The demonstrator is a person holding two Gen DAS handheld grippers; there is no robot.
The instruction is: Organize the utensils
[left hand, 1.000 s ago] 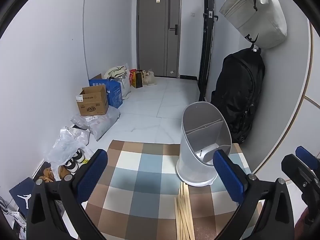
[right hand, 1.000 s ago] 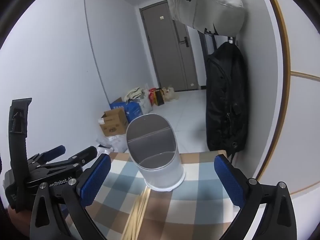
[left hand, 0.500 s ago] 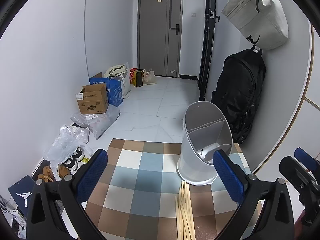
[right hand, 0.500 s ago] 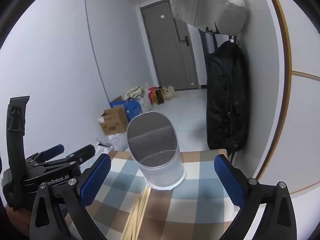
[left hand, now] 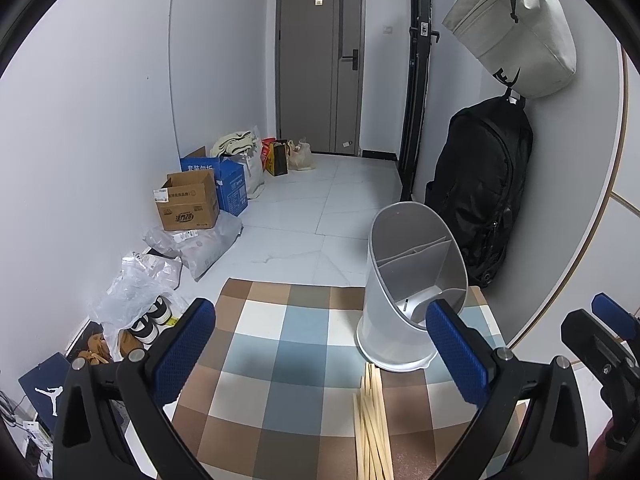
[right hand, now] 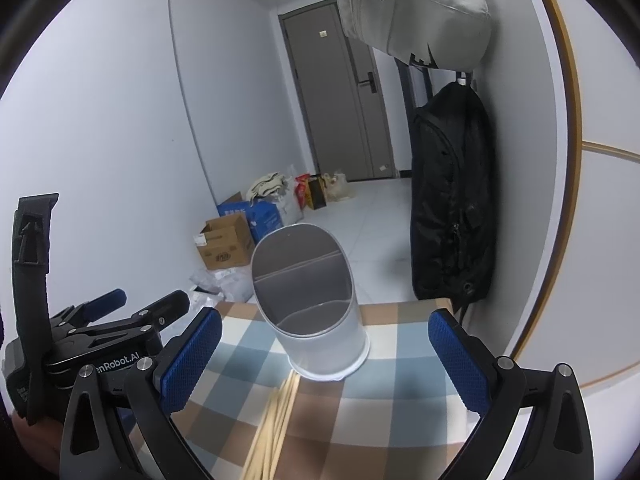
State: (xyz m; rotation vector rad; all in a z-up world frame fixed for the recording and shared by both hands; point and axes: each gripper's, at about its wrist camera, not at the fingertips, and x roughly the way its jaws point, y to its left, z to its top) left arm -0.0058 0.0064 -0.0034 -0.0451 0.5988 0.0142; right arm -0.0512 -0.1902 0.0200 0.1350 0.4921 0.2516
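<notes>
Jaws wide apart and empty on both the left gripper (left hand: 320,354) and right gripper (right hand: 325,354), which have barely drifted, so the wooden chopsticks (left hand: 372,424) seemingly lie ungrasped on the checkered cloth (left hand: 280,344), touching the divided utensil holder (left hand: 412,288).

White walls (left hand: 100,120), grey door (left hand: 318,64), tiled floor (left hand: 304,216)

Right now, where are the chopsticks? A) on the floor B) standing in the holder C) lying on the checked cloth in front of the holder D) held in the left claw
C: the chopsticks lie flat on the checked cloth, just before the holder.
</notes>
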